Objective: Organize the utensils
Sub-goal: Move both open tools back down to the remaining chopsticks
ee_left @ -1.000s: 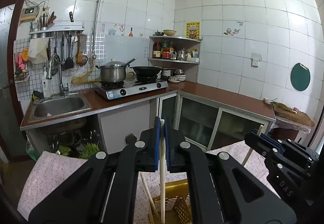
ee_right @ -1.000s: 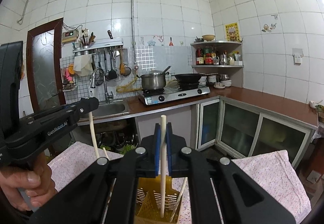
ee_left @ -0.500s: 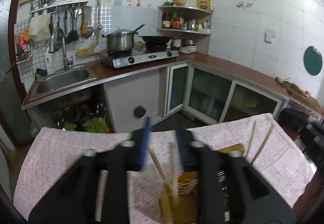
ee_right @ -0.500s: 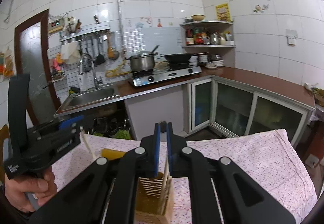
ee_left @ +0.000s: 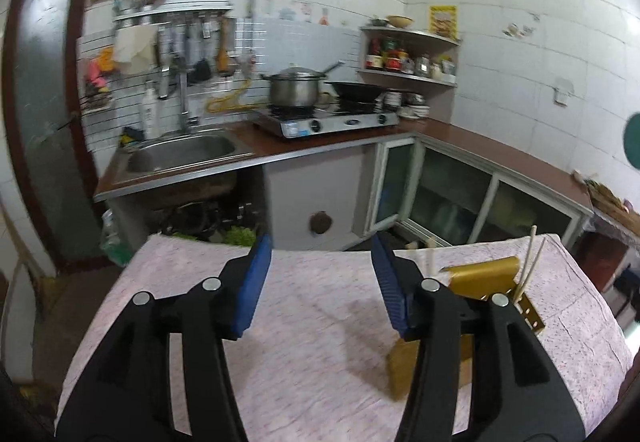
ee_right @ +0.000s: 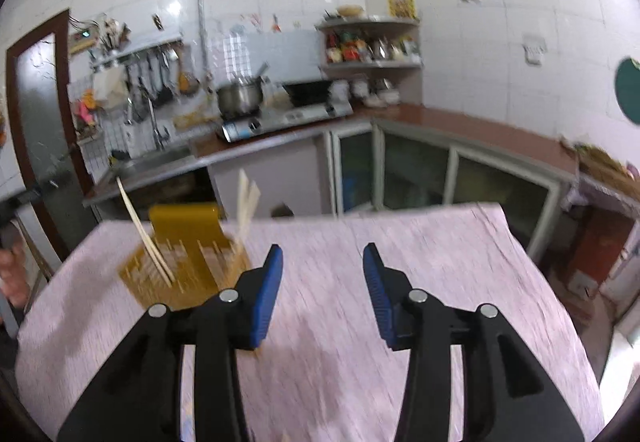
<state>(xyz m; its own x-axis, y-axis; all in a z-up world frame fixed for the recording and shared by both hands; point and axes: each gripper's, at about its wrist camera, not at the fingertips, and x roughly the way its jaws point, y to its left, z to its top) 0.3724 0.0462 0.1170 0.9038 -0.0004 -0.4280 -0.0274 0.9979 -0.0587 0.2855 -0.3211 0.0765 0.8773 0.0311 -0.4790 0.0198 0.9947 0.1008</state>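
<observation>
A yellow slotted utensil holder (ee_right: 188, 258) stands on the pink-clothed table (ee_right: 360, 362). Pale chopsticks (ee_right: 146, 238) lean out of it, more (ee_right: 246, 198) at its far side. In the left wrist view the same holder (ee_left: 486, 282) sits to the right, partly behind the right finger, with chopsticks (ee_left: 528, 266) sticking up. My left gripper (ee_left: 320, 274) hovers over bare cloth, jaws opening, nothing between them. My right gripper (ee_right: 322, 278) is to the right of the holder, jaws opening, also with nothing between its pads.
A kitchen counter (ee_left: 480, 146) with sink (ee_left: 180, 154), gas stove (ee_left: 328, 118) and pot runs behind the table. A corner shelf (ee_left: 408, 58) holds jars. A person's hand (ee_right: 12, 278) shows at the left edge of the right wrist view.
Both grippers were shut on a chopstick above the holder; both have let go and opened. They moved apart and lower, so the holder now lies to the side of each.
</observation>
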